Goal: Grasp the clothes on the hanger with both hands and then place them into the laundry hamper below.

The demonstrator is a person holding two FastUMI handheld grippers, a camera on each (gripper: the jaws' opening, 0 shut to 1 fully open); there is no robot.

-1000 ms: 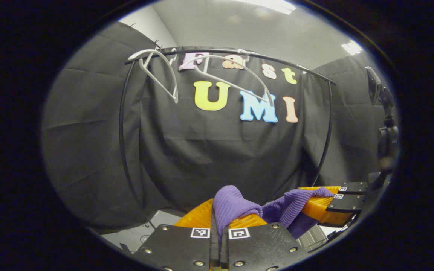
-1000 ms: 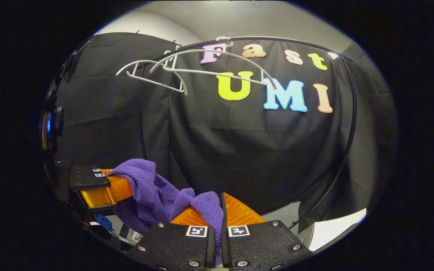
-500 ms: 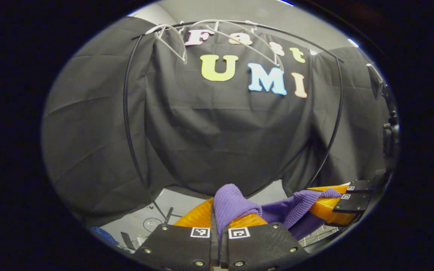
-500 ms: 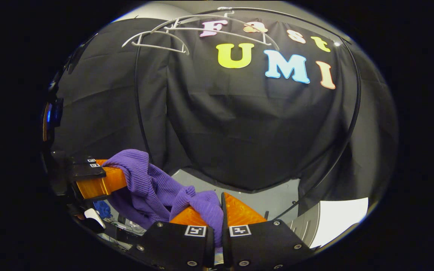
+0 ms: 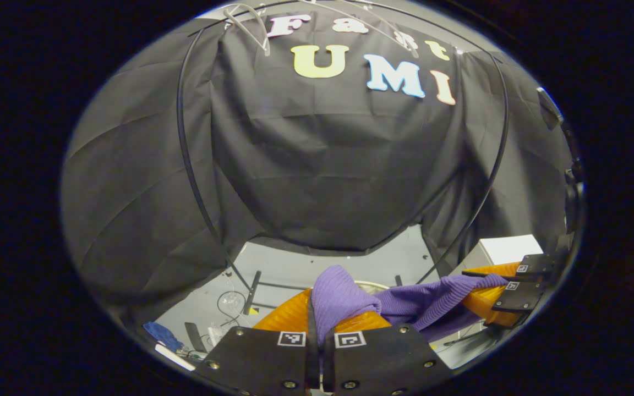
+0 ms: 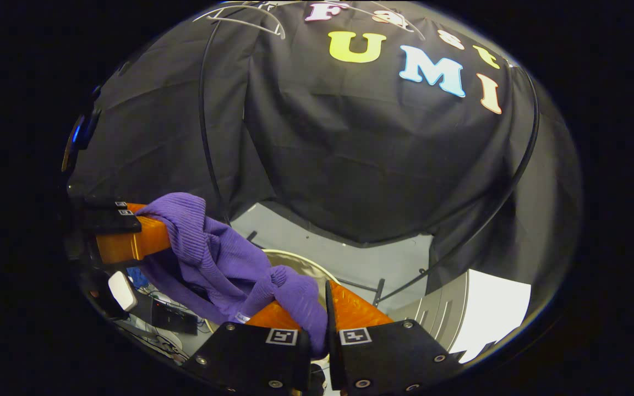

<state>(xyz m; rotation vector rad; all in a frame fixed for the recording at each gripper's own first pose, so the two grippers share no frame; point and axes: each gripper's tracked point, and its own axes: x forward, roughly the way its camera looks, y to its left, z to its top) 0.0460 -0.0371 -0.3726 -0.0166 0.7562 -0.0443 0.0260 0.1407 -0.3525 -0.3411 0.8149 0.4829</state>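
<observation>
Low in the booth, the left tongs (image 5: 315, 308) and right tongs (image 6: 321, 308) each pinch a bunch of a purple ribbed garment (image 6: 223, 264), fingers closed on the cloth. The garment hangs stretched between them, just above the pale round rim of the hamper (image 6: 295, 261) on the grey floor (image 5: 317, 264). White hangers (image 5: 251, 22) hang bare on the black rail (image 5: 185, 137) high above, against the black cloth wall.

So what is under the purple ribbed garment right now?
Under the purple ribbed garment a pale round hamper rim shows on the grey floor. The garment covers most of the opening, so its contents cannot be seen.
</observation>
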